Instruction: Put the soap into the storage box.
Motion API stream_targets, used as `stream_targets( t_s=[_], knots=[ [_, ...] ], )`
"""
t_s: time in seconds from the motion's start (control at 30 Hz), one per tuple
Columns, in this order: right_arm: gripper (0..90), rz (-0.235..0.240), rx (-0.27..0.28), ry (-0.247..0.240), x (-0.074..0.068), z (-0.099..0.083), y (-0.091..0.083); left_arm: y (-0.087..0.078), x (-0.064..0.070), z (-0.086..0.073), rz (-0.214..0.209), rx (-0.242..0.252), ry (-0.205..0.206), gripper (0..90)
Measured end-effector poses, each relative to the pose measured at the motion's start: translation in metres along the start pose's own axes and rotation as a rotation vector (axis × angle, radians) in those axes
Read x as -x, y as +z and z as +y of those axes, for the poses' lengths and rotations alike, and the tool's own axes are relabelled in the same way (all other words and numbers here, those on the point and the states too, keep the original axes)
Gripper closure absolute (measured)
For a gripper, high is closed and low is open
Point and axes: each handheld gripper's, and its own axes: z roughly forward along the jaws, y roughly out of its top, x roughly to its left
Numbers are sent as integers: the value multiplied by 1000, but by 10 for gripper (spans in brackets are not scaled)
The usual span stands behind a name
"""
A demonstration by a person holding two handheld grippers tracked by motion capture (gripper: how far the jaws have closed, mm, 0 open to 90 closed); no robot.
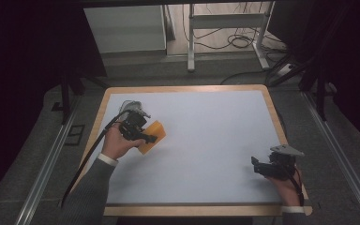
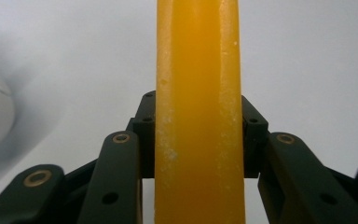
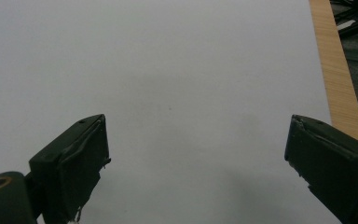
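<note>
Near the table's [image 1: 187, 93] left side, our left gripper [image 1: 145, 137] clamps an orange slab [image 2: 198, 93] edgewise, lifted off the surface; our right gripper [image 3: 196, 154] rests spread and empty. We judge the slick slab could slide out.

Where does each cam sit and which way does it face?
High view: above the person's side, looking forward-down on the table; both forearms, left tool, right tool.
Left gripper view: on the left tool, along jaws shut on the orange slab.
Right gripper view: on the right tool, jaws open over bare tabletop.
Shared: orange slab, high and left.
</note>
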Motion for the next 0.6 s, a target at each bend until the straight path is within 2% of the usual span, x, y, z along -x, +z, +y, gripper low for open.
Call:
stream_targets(
  t_s=[0.37, 0.47, 0.6],
  knots=[
    [63, 0, -1, -1, -1, 0, 0, -1, -9, 5, 5, 1, -23, 610],
    [63, -1, -1, -1, 0, 0, 0, -1, -12, 7, -5, 2, -33, 610],
    [63, -4, 1, 2, 0, 0, 0, 0, -16, 10, 6, -4, -41, 610]
  ],
)
